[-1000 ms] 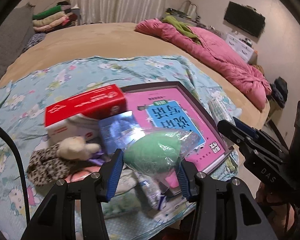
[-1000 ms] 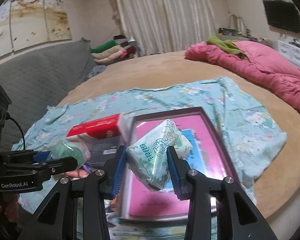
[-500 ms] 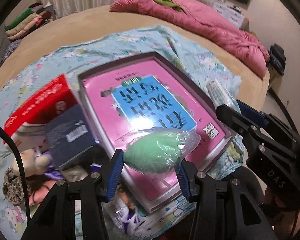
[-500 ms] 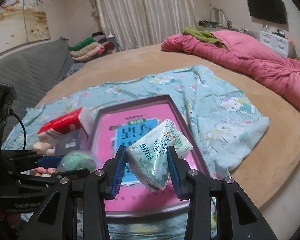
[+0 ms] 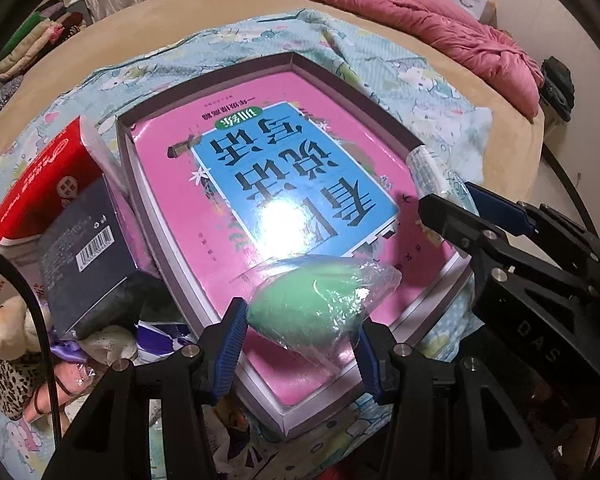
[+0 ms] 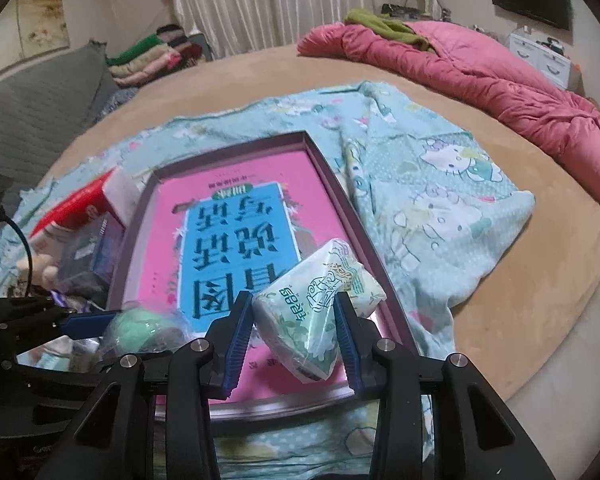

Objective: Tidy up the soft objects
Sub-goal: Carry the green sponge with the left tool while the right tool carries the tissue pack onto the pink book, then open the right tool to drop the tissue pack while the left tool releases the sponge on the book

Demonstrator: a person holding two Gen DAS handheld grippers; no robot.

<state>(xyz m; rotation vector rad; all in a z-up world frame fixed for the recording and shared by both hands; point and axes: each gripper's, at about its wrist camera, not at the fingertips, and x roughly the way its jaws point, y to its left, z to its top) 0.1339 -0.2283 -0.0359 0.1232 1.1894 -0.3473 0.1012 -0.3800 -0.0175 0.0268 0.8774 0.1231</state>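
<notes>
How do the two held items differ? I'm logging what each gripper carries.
The green sponge is egg-shaped, plain, in clear wrap; the tissue pack is blocky and printed. The left gripper holds the sponge, the right gripper the pack. Both are soft, plastic-wrapped, above the pink box.

The plush toy (image 5: 10,322) at the left wrist view's edge is partly hidden behind a black cable (image 5: 36,320) and a dark box (image 5: 84,256). The red carton (image 5: 40,184) is cut off by that box and the frame edge. The small print on the pink book (image 6: 236,208) is unreadable.
</notes>
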